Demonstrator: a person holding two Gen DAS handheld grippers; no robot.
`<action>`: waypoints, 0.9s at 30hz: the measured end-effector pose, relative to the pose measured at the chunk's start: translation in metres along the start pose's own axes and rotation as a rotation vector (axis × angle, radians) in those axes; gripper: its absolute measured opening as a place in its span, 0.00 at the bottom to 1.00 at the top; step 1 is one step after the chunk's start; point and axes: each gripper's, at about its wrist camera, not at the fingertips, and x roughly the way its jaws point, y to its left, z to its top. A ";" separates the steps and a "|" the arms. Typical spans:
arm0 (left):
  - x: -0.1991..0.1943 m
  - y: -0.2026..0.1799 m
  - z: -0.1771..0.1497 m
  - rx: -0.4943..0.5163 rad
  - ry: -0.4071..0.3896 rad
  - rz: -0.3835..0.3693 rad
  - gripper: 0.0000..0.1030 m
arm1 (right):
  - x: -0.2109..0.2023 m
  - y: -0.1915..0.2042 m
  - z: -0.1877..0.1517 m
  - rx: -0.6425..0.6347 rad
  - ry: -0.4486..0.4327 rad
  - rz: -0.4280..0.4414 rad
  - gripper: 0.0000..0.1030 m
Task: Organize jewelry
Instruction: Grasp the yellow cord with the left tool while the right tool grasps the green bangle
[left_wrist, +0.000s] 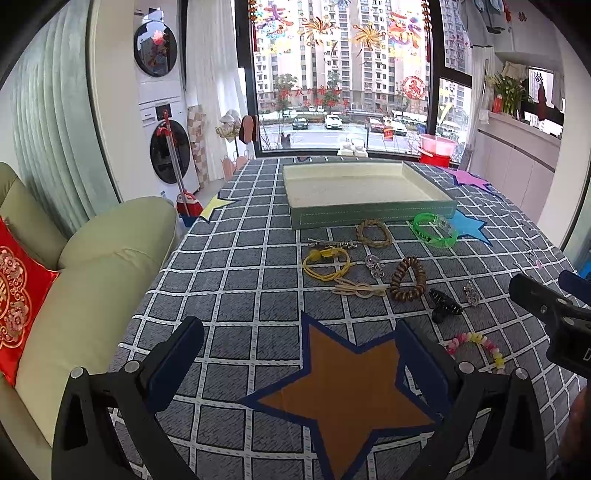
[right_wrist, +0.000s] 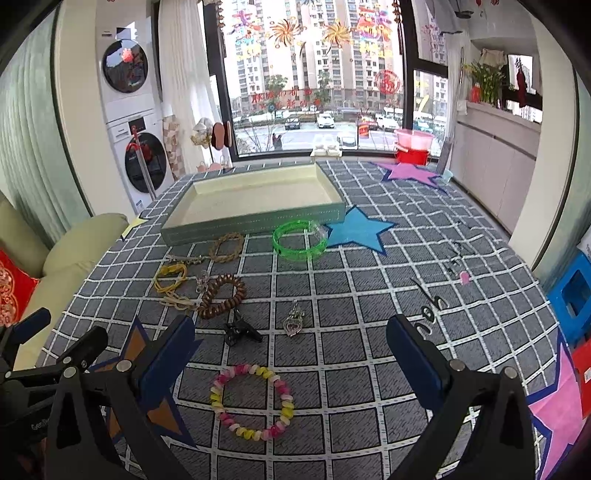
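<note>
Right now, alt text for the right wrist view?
The open right hand-held gripper hovers over a pink-and-yellow bead bracelet on a grey checked tablecloth. Beyond lie a black hair claw, a green bangle and an empty tray.

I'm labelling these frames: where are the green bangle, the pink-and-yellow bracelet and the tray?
green bangle (right_wrist: 300, 240): right wrist view, on its near rim.
pink-and-yellow bracelet (right_wrist: 286, 397): right wrist view, on the right side of its loop.
tray (left_wrist: 373, 216): left wrist view, on its front outer wall.
</note>
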 end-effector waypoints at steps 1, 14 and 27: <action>0.004 0.002 0.002 0.000 0.014 -0.005 1.00 | 0.003 -0.002 0.000 0.003 0.014 0.005 1.00; 0.086 0.024 0.055 0.062 0.157 -0.127 1.00 | 0.058 -0.031 0.041 -0.002 0.219 -0.019 1.00; 0.148 0.018 0.075 0.105 0.279 -0.198 0.91 | 0.138 -0.055 0.091 0.092 0.332 -0.025 1.00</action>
